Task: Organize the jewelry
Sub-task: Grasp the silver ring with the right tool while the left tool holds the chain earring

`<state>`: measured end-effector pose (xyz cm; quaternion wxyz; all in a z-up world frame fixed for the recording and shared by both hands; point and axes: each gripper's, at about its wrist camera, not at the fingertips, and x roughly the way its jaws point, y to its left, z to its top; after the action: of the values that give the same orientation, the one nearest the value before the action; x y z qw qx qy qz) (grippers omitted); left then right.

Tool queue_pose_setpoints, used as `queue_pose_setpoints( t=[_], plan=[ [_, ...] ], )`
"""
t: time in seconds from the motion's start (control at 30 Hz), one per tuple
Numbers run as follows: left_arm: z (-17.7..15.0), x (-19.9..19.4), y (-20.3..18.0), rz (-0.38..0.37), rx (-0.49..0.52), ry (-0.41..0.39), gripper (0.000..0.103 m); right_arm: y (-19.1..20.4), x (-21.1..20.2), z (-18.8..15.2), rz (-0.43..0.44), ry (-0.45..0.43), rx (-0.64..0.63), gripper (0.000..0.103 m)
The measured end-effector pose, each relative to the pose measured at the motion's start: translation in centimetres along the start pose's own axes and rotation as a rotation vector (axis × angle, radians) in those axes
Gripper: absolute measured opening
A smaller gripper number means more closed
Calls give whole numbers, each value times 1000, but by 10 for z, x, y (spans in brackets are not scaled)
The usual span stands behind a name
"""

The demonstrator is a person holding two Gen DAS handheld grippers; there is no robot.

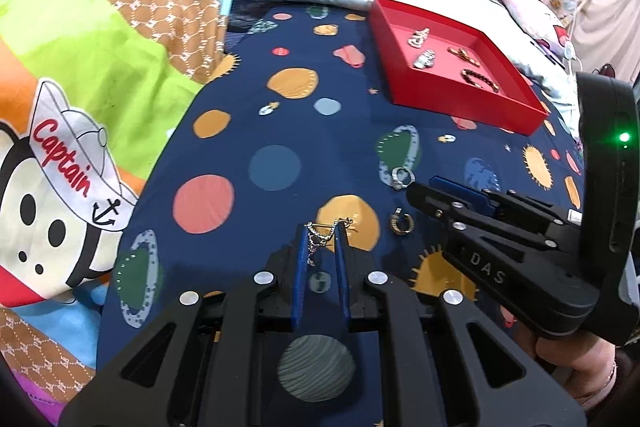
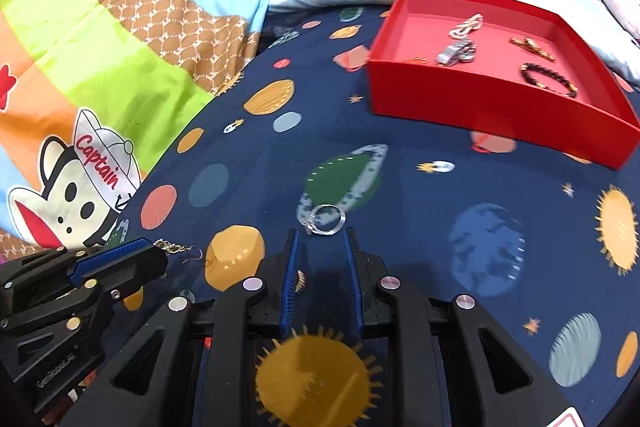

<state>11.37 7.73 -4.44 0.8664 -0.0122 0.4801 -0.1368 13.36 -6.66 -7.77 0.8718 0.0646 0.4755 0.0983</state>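
Left wrist view: left tool (image 1: 325,227) clenched on a dangling silver earring (image 1: 318,235), lower centre, above the planet-print bedspread (image 1: 256,131). Step in hand, I judged: carrying it to the red tray (image 1: 460,107), upper right. The tray held a silver charm, a clip, a gold bar piece and a dark beaded bracelet (image 1: 480,79). A gold hoop (image 1: 401,223) and silver ring (image 1: 401,177) lay loose near the right tool.

Right wrist view: right tool (image 2: 320,233), jaws apart and empty, just short of the ring (image 2: 326,219). Next: straddle it, then close.
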Motion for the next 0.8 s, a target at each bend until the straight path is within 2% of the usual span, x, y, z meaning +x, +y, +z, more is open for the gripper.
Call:
queue_pose_setpoints(
  t=[0.33,0.47,0.8],
  plan=[
    [2,5,16,-1,-31,10,13,13,17,5,-39,8,-37,20],
    [3,4,16,-7,-33,6,13,13,18,6,-73,0,-50,8],
    [6,0,2,-18,-11,-8,13,-4,-4,1,-70,-31,-7,8]
  ],
)
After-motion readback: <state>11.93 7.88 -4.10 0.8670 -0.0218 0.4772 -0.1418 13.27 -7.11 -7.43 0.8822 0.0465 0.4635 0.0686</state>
